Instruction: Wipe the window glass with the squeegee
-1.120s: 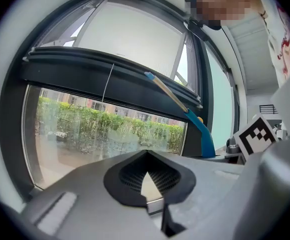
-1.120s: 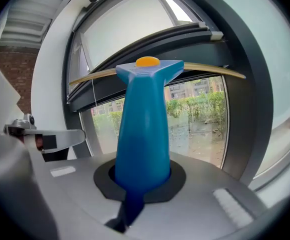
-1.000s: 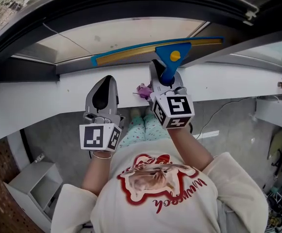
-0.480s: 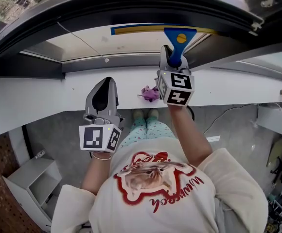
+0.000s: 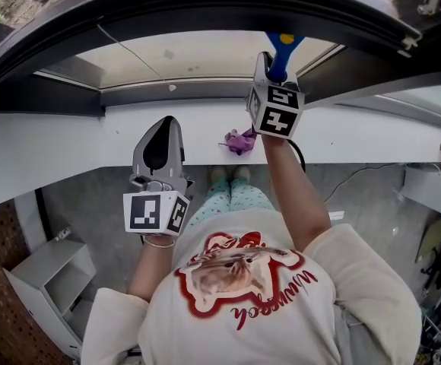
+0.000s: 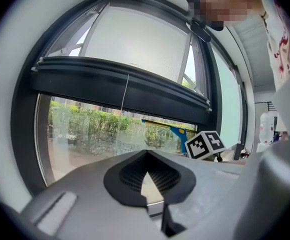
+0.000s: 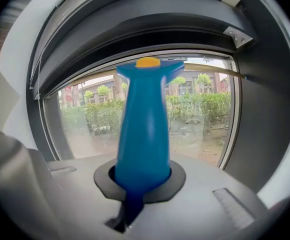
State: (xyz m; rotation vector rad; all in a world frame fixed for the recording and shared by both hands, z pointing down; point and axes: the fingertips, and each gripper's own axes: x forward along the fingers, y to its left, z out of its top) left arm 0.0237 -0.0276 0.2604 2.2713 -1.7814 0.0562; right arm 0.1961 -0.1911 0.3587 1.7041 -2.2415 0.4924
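My right gripper (image 5: 269, 65) is raised in front of the window glass (image 5: 190, 55), shut on the blue squeegee handle (image 5: 280, 49). In the head view the blade is hidden behind the dark upper frame. In the right gripper view the handle (image 7: 144, 129) rises from the gripper (image 7: 140, 181) to a yellow button (image 7: 147, 62), and the yellow blade (image 7: 210, 69) lies high on the glass (image 7: 197, 119). My left gripper (image 5: 161, 128) hangs lower over the white sill (image 5: 61, 150), shut and empty. The left gripper view shows it (image 6: 146, 176) facing the glass (image 6: 90, 129) with the squeegee (image 6: 178, 132) at right.
A purple cloth (image 5: 241, 141) lies on the sill below my right gripper. A thin cord (image 5: 133, 52) hangs across the glass. A dark curved frame (image 5: 205, 6) spans above the window. White shelving (image 5: 49, 276) stands on the floor at lower left.
My right gripper has carried the squeegee up the glass; the blade, earlier in plain sight, is now behind the upper frame in the head view. The left gripper has stayed put.
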